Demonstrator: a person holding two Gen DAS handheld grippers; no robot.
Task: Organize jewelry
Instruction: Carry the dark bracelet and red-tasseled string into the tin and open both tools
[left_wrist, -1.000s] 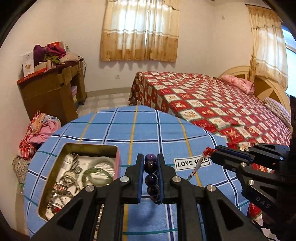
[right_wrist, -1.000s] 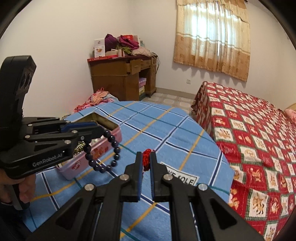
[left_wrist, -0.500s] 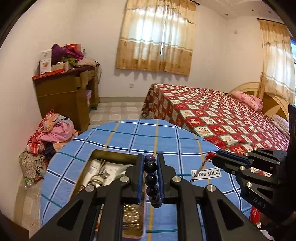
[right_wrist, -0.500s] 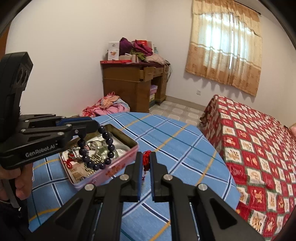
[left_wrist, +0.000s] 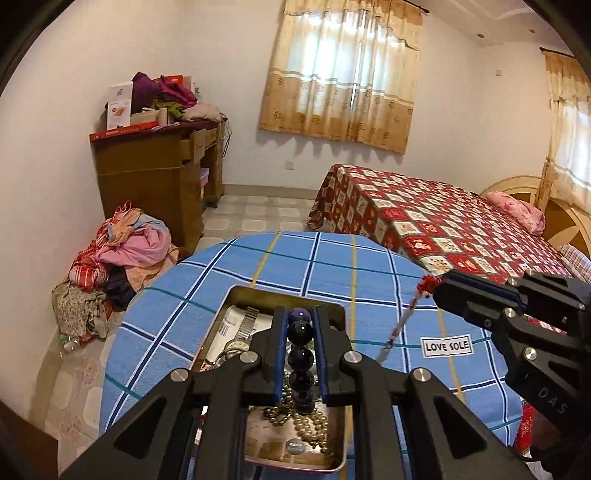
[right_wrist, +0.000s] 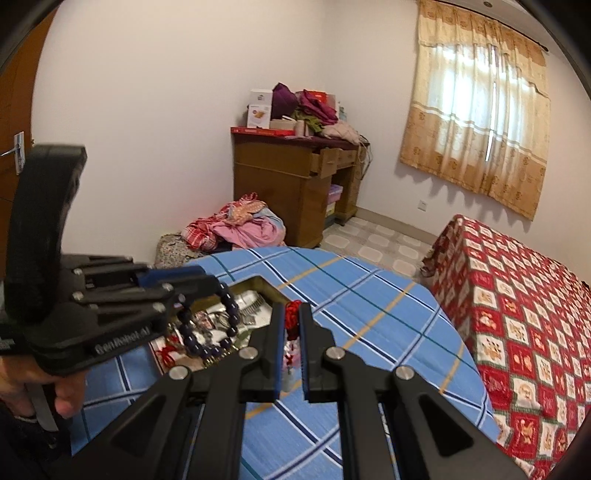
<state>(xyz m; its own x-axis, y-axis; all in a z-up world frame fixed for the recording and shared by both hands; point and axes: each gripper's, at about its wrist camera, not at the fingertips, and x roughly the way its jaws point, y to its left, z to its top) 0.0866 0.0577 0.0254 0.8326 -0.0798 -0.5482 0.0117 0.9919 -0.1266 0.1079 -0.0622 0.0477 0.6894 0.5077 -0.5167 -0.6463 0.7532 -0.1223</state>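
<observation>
Seen from the left hand-held gripper (left_wrist: 299, 354): now carried over the open tin (left_wrist: 334, 469), clamped on the dark bead bracelet (left_wrist: 300, 360), ready to drop; from the right hand-held gripper (right_wrist: 291, 343): closed on the red tasselled charm (right_wrist: 292, 319), beside the tin above the worktop (right_wrist: 373, 314).

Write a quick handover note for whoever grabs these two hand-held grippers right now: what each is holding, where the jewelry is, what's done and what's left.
Left hand-held gripper: shut on the dark bead bracelet, which hangs over the open tin.
Right hand-held gripper: shut on the red cord charm, held above the blue cloth to the right of the tin.
Tin holds a watch, a pearl strand and other pieces.
Done: both pieces picked up, bracelet carried over the tin.
Left: probably lower and release the bracelet into the tin, then bring the charm over and drop it in.
</observation>
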